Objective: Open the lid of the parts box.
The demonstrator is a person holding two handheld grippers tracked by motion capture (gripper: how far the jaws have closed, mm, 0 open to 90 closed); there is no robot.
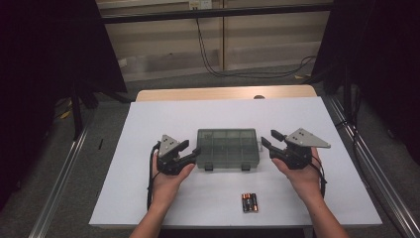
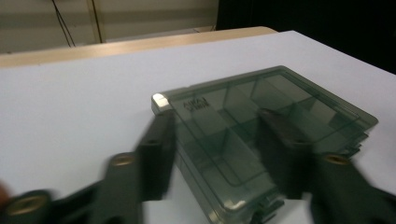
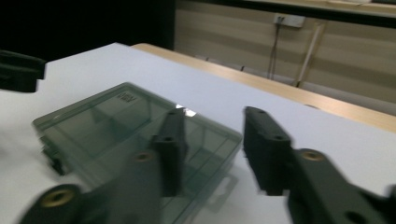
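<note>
White table (image 1: 163, 119) – compartment box (image 1: 227, 148), batteries (image 1: 249, 202) on it.

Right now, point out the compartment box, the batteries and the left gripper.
compartment box (image 1: 227, 147), high view, middle of its clear lid.
batteries (image 1: 249, 203), high view, middle of the pack.
left gripper (image 1: 189, 150), high view, between its jaw tips at the box's left end.

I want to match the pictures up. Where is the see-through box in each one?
High view: the box lies mid-table, between both grippers.
Left gripper view: centre-right, beyond the black jaws.
Right gripper view: left of centre.
Shared landmark: the white table.
</note>
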